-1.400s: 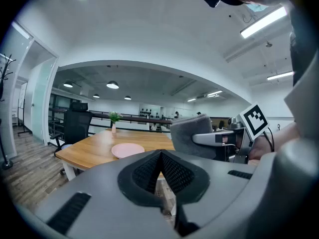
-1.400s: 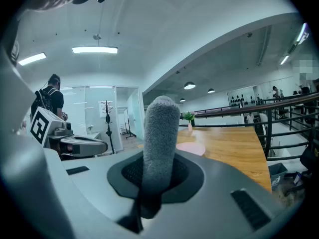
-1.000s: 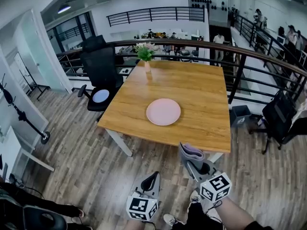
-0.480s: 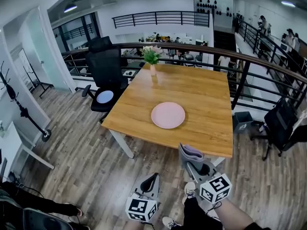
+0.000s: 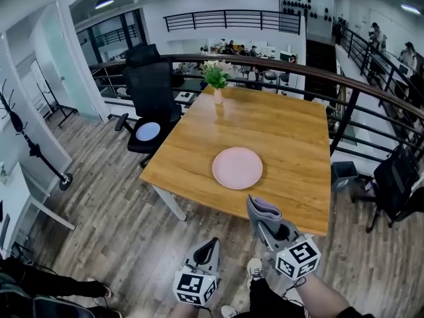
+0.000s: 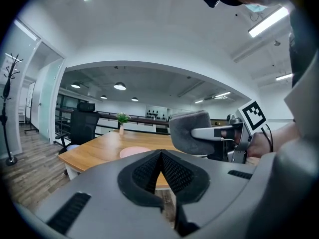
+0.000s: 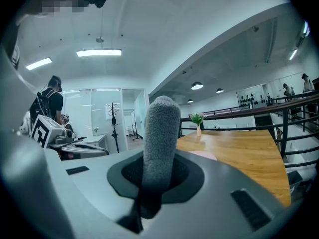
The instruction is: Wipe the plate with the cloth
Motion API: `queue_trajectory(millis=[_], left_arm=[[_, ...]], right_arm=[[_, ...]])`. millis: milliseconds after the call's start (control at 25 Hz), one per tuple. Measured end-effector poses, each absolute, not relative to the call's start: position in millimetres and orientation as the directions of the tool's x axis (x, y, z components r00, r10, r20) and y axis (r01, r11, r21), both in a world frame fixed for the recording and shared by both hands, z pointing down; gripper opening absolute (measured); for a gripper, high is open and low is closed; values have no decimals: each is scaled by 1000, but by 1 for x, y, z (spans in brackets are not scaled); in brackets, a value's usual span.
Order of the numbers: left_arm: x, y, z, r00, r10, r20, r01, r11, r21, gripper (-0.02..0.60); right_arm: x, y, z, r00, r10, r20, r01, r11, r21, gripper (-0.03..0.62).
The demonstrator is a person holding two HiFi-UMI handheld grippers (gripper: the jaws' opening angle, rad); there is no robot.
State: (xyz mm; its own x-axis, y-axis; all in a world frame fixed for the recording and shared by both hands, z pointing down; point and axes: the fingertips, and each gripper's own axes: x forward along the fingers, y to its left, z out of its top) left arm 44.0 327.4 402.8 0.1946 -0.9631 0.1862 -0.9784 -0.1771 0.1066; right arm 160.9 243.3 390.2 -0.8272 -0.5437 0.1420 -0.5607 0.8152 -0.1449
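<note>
**Cloth gripped and raised, plate lying apart on the tabletop**

You hold two grippers low in front of you, at the near side of a wooden tabletop [image 5: 285,131]. Your right gripper [image 5: 270,225] has its fingers clamped on a folded grey cloth [image 7: 160,133], which stands upright out of them. In the head view the top of the cloth shows against the tabletop's near edge. Your left gripper [image 6: 160,158] sits to the left of the right one and lower, above the wood floor [image 5: 119,217]. Its fingers are pressed together with nothing between them.

A round pink plate [image 5: 237,168] lies flat on the tabletop, a little nearer to you than the middle. It is apart from the cloth and both grippers. A small vase [image 5: 217,93] of flowers stands at the far edge. A black office chair [image 5: 151,91] stands beside the far left corner.
</note>
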Motion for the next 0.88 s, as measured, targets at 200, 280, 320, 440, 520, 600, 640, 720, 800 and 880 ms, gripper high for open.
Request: queue_trajectory(millis=[200,280,320,440,520,600,640,720,800,880], left_arm=[[28,267,408,167,-967,195,-983,-146,114,18],[21,242,410,155,-968,198,-984,-133,118,18],[17,229,412,149,-969,200,-985,-126,120,18],[6,190,416,130,-970,204,-986,-105,130,18],[1,166,418,119,-971,206,-987,-93,135,18],[-4,144,420,110,-972,208,-987,-83,137,18],[-6,134,421,106,-972,208,-987,-78,138,18],[-10,113,423,97,-973,207,-988,-69,138,18],[-14,94,425,88,-974,207,-989,-60,138,18],[-17,75,425,79,-975,208,-989,-51,136,18]], right_arm=[[144,180,395,-841,-519,151,-538,829,-152,54],[138,153,396,-845,-512,153,-532,833,-152,54],[134,139,396,-847,-508,154,-529,835,-150,54],[123,100,398,-853,-496,163,-518,842,-148,54],[118,76,399,-857,-488,168,-511,846,-149,54],[114,54,401,-861,-480,170,-504,851,-148,54],[112,44,402,-863,-475,170,-499,854,-147,54],[107,25,405,-869,-465,170,-489,860,-147,54],[103,6,406,-873,-456,173,-480,865,-146,54],[100,-13,407,-877,-447,176,-472,869,-147,54]])
